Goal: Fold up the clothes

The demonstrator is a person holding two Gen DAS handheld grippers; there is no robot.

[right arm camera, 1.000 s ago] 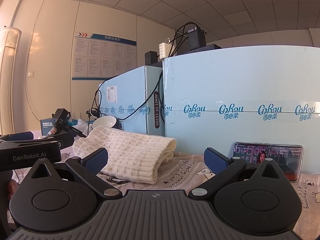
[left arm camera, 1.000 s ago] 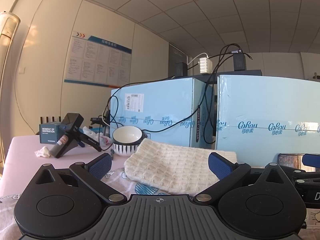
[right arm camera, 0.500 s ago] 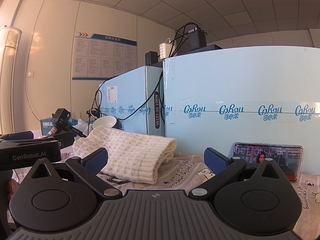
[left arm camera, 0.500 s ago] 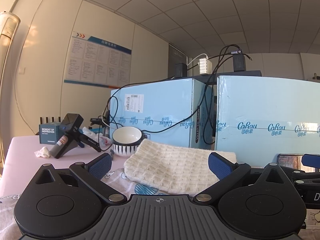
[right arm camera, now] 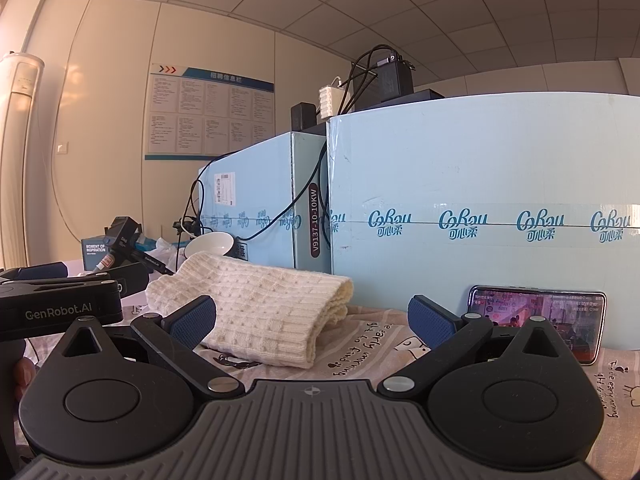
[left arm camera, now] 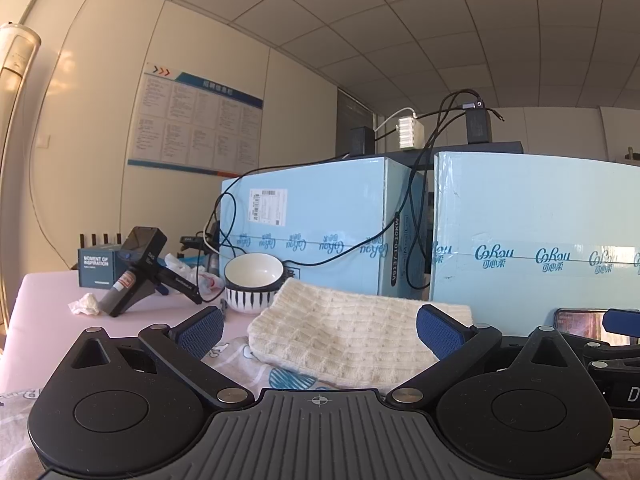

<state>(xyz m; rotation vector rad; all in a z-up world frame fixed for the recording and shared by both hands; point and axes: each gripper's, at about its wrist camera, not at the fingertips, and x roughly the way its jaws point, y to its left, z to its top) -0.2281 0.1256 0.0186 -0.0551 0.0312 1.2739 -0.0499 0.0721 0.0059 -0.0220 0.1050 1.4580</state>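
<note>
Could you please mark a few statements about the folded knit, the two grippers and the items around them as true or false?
1. The cream knit garment lies folded on the printed cloth. True.
2. The left gripper is clamped on the garment. False: its jaws stand wide open and hold nothing.
3. A phone with a lit screen leans against the light blue box. True.
4. The striped bowl sits on top of the garment. False: it stands on the table behind the garment's left end.
5. The right gripper is shut. False: it is open and empty.
</note>
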